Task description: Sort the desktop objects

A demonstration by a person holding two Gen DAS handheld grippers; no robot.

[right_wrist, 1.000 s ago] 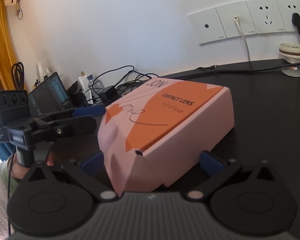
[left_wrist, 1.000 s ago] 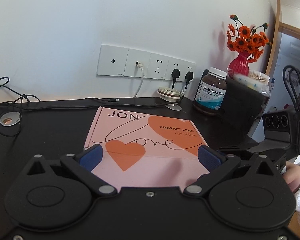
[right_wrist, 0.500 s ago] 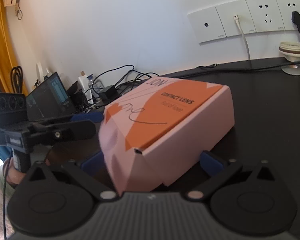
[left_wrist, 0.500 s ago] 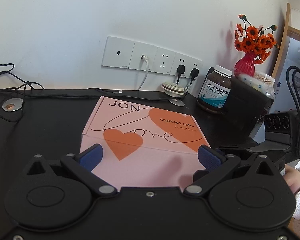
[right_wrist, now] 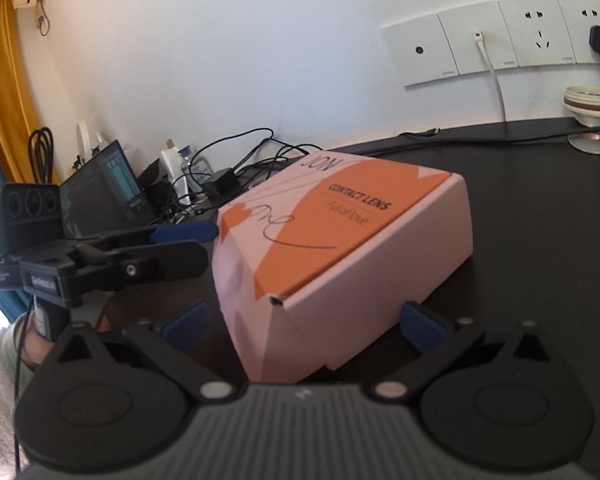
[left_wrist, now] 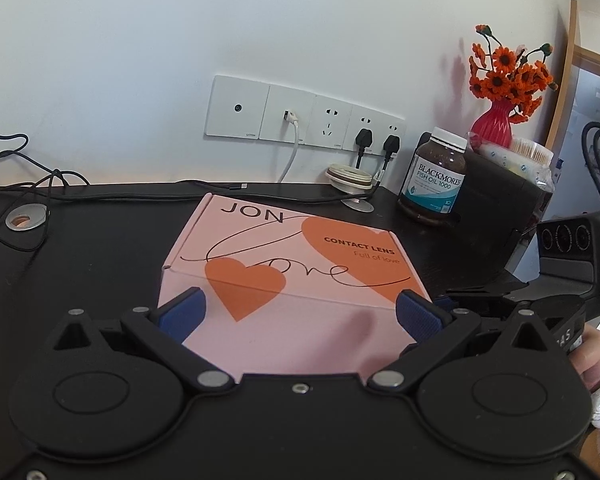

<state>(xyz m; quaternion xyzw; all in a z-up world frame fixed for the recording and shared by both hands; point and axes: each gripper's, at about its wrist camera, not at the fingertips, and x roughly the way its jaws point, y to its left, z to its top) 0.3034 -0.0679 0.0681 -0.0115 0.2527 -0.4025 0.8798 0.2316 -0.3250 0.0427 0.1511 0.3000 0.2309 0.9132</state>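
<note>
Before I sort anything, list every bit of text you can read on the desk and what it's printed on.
"JON": lid of the pink cardboard box with orange hearts.
"CONTACT LENS": same lid.
"Full of love": same lid.
"Love" in script: same lid.
"BLACKMORES FISH OIL 1000": label of the brown supplement bottle with white cap.
Small print on the white wall socket plates: too small to read.

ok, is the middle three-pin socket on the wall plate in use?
No, the three-pin socket is empty; black plugs sit in the sockets to its right.
</note>
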